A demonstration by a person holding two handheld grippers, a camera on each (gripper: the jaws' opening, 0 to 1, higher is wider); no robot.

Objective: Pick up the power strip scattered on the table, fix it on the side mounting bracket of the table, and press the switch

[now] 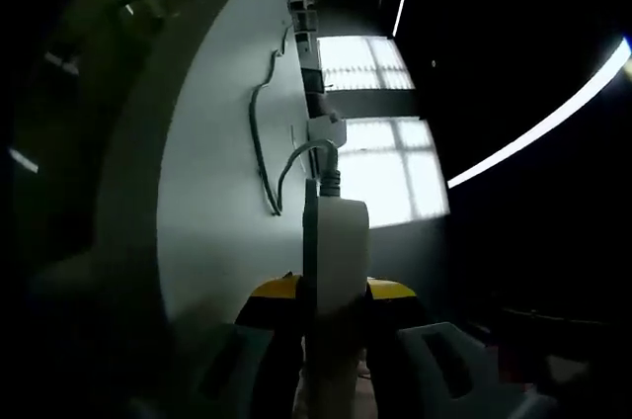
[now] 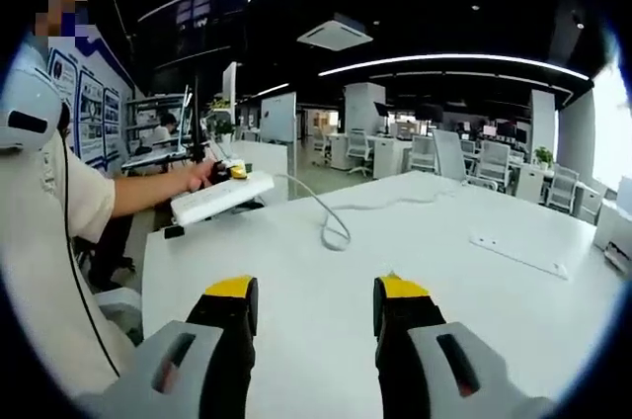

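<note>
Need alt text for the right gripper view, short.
The right gripper hovers open and empty over a white table in an open-plan office. Across the table at upper left, the left gripper holds a white power strip above the table's edge, its grey cable trailing in a loop over the tabletop. A person's sleeve and forearm cross the left side.
</note>
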